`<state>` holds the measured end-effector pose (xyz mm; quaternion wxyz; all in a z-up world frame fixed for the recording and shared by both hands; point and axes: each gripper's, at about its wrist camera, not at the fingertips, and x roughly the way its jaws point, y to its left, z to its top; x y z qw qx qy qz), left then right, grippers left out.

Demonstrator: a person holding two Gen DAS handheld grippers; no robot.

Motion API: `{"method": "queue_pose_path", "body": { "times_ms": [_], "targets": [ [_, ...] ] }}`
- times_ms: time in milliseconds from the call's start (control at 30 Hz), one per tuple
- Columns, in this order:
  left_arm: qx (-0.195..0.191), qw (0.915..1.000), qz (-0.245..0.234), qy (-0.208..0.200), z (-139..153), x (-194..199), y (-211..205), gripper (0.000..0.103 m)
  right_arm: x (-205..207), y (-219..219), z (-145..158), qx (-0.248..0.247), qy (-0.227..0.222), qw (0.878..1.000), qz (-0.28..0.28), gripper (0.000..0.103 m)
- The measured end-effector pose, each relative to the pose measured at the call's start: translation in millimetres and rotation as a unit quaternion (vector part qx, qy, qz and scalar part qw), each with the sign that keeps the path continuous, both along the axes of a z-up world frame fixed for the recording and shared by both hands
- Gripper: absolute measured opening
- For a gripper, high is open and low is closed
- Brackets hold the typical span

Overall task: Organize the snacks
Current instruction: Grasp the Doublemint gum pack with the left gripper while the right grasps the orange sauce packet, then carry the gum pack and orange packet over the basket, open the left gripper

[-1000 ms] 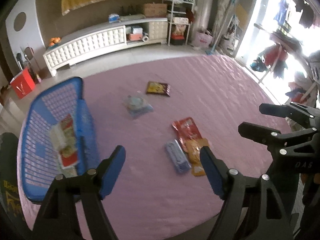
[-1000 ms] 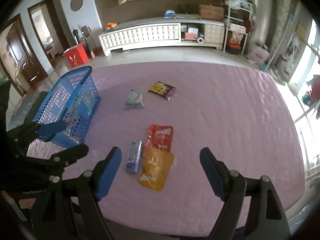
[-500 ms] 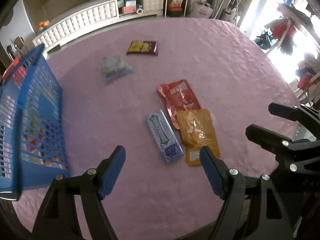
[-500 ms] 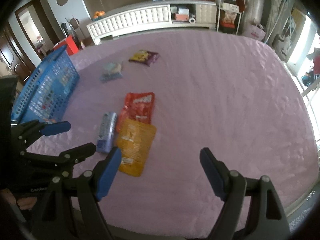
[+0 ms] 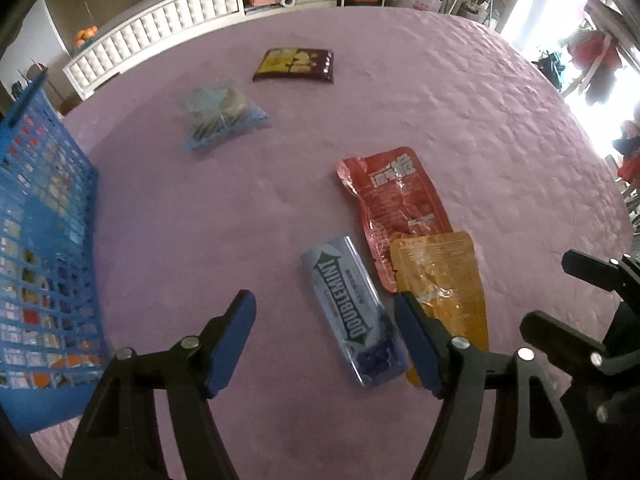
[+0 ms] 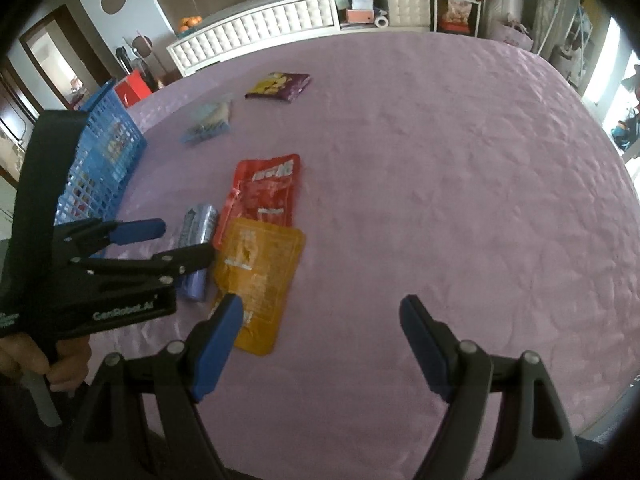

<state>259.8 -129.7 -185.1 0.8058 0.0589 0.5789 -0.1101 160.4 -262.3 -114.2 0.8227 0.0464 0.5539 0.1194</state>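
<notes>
My left gripper [image 5: 324, 340], jaws closing with nothing between them yet, hangs over the Doublemint gum pack [image 5: 352, 316] lying just left of the orange pouch [image 5: 444, 284] on the bed [image 5: 480, 120]; it looks light, stiff and glossy, so I'd pinch across its narrow sides, while my right gripper [image 6: 320, 340] waits wide apart and empty.

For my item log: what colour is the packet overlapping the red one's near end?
Orange-yellow packet; the left wrist view shows it best.

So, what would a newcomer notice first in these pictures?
Probably the bright snack packets on the purple cloth: a red pouch partly under an orange pouch, with a gum pack just beside them. Next, the blue basket at the left edge, already holding snacks.
</notes>
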Motion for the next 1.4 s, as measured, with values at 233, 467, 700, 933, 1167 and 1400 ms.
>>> {"method": "queue_pose_path", "body": {
  "times_ms": [233, 467, 700, 933, 1167, 1400],
  "targets": [
    [-0.018, 0.9995, -0.027, 0.005, -3, -4, -3, 0.032, 1, 4, -6, 0.001, 0.015, 1.000, -0.018, 0.084],
    [-0.026, 0.9994, -0.011, -0.020, 6, -31, 20, 0.031, -1, 25, -12, 0.002, 0.027, 1.000, -0.012, 0.084],
    [-0.033, 0.9985, 0.015, -0.040, 14, -52, 51, 0.030, 11, 61, -18, -0.026, 0.021, 0.999, 0.014, 0.084],
    [-0.014, 0.9980, 0.009, -0.062, 17, -60, 61, 0.030, 12, 79, -27, -0.074, 0.001, 0.997, 0.027, 0.079],
    [-0.024, 0.9979, 0.005, -0.061, 13, -64, 67, 0.030, 1, 81, -24, -0.081, -0.012, 0.996, 0.041, 0.047],
    [-0.036, 0.9974, 0.008, -0.062, 14, -71, 68, 0.030, -6, 67, -16, -0.027, -0.010, 0.999, 0.017, 0.013]
  ]
}}
